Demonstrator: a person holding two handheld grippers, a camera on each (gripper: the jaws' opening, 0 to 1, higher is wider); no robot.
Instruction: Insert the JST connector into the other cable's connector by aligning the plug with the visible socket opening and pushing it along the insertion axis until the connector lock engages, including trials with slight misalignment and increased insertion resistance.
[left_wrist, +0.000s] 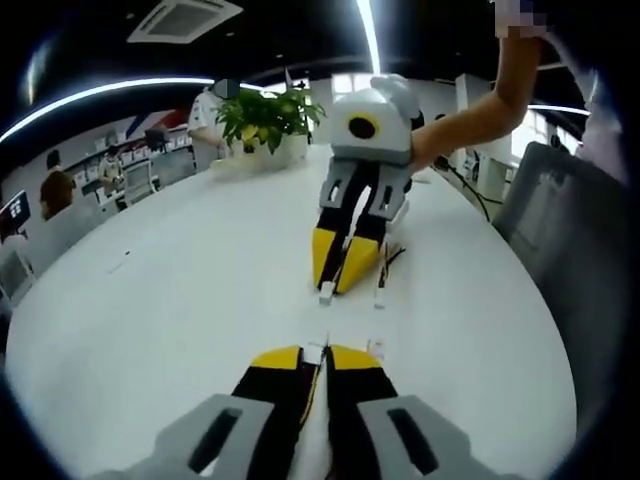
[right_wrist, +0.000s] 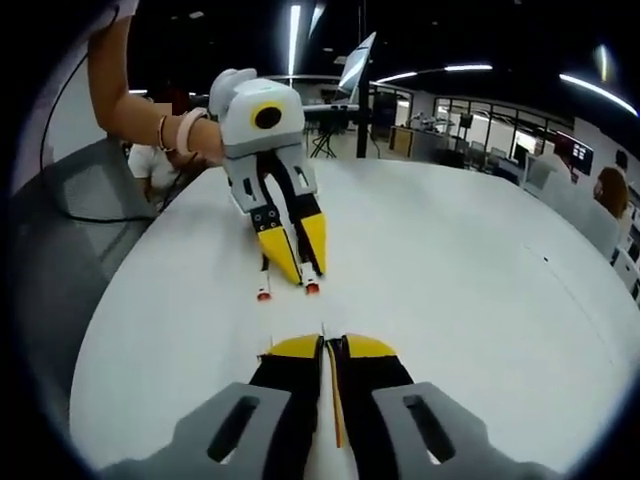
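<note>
Left tool (left_wrist: 314, 358): yellow-tipped jaws pressed together on a thin cable whose white connector (left_wrist: 314, 351) juts just past the tips. Its long axis runs along the jaws, pointing across the desk (left_wrist: 170, 300) toward the other tool. Seen from the right gripper view, the left tool (right_wrist: 297, 268) angles down to the desk, held by a hand with a bracelet (right_wrist: 186, 130); a small red-ended connector (right_wrist: 311, 288) sits at its tips and a second one (right_wrist: 263, 294) lies just beside it on the desk.

Right tool (right_wrist: 327, 350): jaws pressed together on a cable, a thin yellowish wire (right_wrist: 334, 405) running back between them. From the left gripper view, the right tool (left_wrist: 340, 272) tilts down, a white connector (left_wrist: 327, 293) at its tips pointing toward the left tool; another white connector (left_wrist: 379, 297) lies beside it, on red and black wires (left_wrist: 392, 256).

Count: two tools, facing each other, tips apart. One round white desk. One potted plant (left_wrist: 268, 118) at the far edge.
</note>
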